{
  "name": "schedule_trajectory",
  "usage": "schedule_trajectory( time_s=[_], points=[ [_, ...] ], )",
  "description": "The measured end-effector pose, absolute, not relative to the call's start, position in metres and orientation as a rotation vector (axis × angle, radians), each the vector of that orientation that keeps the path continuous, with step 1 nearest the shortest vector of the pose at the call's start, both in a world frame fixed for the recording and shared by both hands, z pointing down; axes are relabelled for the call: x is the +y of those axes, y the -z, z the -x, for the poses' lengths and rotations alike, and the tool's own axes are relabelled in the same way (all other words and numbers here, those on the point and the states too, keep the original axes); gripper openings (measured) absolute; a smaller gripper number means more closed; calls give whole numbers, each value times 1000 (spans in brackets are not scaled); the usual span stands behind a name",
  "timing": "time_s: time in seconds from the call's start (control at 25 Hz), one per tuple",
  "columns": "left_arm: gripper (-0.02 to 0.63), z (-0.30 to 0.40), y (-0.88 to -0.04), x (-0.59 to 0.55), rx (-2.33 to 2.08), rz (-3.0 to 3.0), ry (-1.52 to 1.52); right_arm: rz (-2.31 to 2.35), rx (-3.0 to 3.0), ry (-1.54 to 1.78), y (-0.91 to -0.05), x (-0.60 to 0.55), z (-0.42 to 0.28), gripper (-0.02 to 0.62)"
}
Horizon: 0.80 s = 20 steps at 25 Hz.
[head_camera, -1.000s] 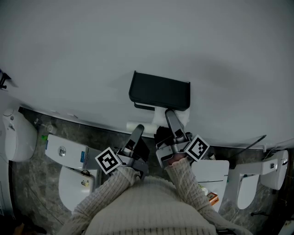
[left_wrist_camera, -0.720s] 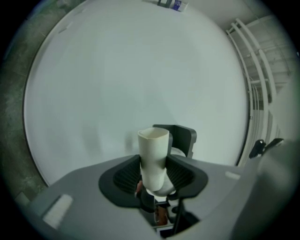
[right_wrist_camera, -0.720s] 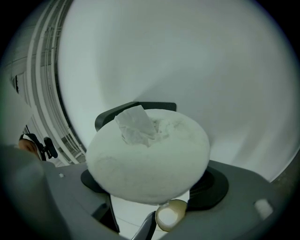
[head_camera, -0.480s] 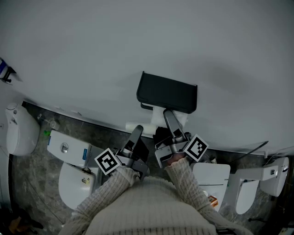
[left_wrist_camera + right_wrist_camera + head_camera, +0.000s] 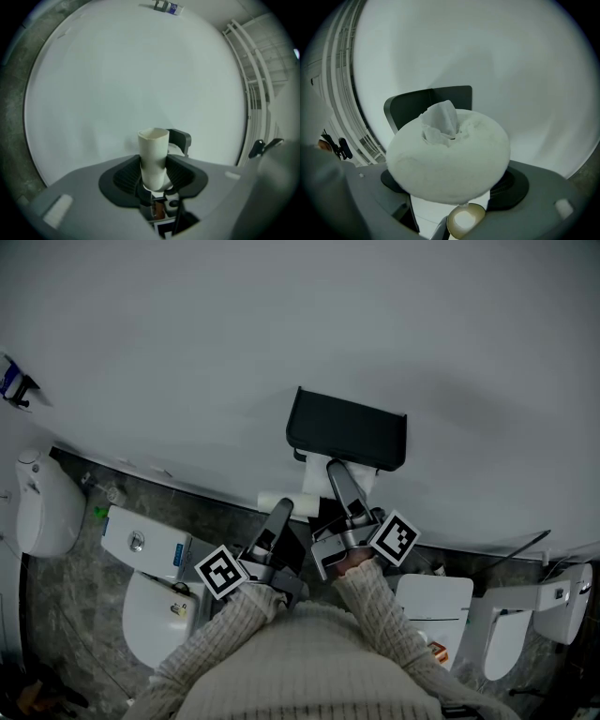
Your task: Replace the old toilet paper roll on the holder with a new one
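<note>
A black paper holder (image 5: pixel 347 430) hangs on the white wall. Just below it my right gripper (image 5: pixel 331 474) is shut on a new white toilet paper roll (image 5: pixel 312 486). In the right gripper view the fluffy roll (image 5: pixel 450 157) fills the jaws, with the holder (image 5: pixel 412 105) close behind it. My left gripper (image 5: pixel 279 506) stays lower left of the holder, shut on the old bare cardboard tube (image 5: pixel 270 499). The left gripper view shows that tube (image 5: pixel 153 154) upright between the pads, the holder (image 5: pixel 182 139) peeking out behind it.
Below on the grey stone floor stand a toilet (image 5: pixel 150 545) at left, a wall urinal (image 5: pixel 37 517) at far left, and two more toilets (image 5: pixel 436 601) (image 5: pixel 553 601) at right. White grab rails (image 5: pixel 255 79) run along the side wall. A small wall fixture (image 5: pixel 14 385) sits at upper left.
My right gripper has shifted slightly left with the new roll, coming more squarely beneath the holder. The left gripper and its tube have hardly moved. The head view has drifted a little.
</note>
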<state>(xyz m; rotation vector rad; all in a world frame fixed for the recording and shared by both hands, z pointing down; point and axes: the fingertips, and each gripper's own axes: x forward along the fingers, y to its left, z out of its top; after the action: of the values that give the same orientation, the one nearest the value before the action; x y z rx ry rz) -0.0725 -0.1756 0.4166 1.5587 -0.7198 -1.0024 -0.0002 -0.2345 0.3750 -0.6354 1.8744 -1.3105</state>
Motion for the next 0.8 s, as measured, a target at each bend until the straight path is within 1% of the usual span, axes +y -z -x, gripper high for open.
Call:
schedule_trajectory(
  time_s=[0.36, 0.8],
  points=[
    [169, 68, -414, -169, -692, -1569, 982, 607, 1839, 1348, -377, -231, 1, 445],
    [169, 65, -412, -155, -662, -1581, 953, 609, 1806, 1377, -385, -197, -1, 442]
  ],
)
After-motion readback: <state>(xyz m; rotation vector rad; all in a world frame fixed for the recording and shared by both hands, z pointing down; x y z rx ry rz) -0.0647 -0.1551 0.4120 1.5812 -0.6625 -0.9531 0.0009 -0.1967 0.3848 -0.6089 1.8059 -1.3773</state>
